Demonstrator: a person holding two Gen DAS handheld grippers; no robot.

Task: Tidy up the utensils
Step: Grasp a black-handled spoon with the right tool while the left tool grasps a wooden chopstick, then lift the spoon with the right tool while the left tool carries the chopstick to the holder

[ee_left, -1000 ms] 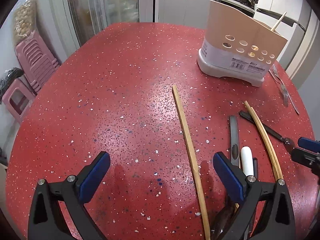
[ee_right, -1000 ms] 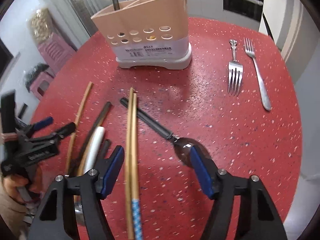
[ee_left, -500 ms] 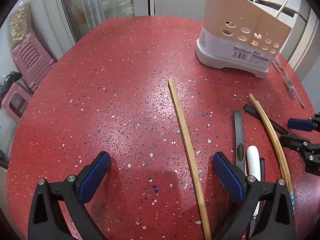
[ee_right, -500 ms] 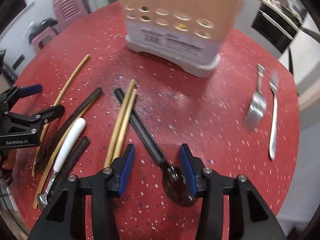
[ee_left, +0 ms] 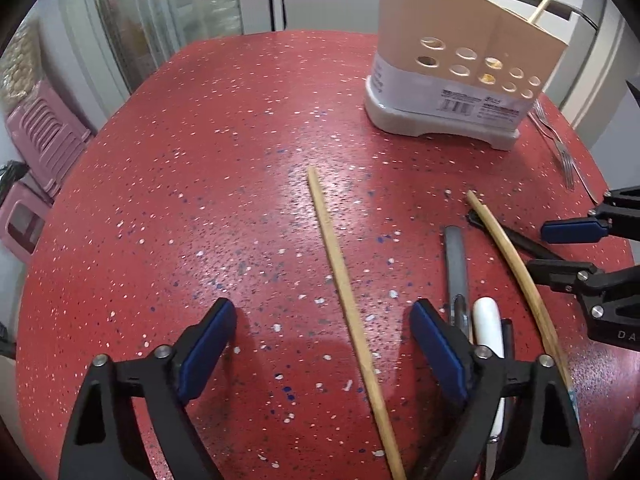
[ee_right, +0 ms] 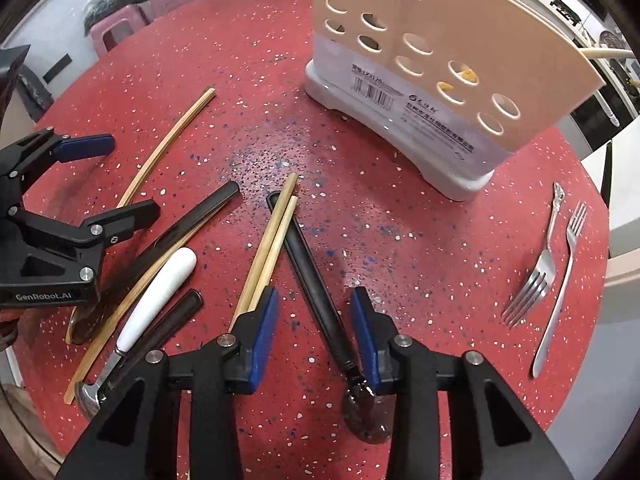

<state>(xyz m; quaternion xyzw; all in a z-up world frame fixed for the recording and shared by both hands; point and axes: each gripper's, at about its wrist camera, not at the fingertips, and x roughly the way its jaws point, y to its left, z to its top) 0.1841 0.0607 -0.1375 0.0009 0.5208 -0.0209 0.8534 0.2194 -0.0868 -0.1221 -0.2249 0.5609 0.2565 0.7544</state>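
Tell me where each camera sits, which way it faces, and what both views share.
Left wrist: rides the left hand-held gripper, looking along its open fingers across the red table at a lone chopstick; the right hand-held gripper shows at the right edge.
Right wrist: rides the right hand-held gripper, fingers astride a black spoon; the left one shows.
Shared: utensil holder, forks.

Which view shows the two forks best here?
The right wrist view: both forks lie fully visible, side by side on the red table. The left wrist view shows them only thin and distorted at its right edge, beyond the utensil holder.
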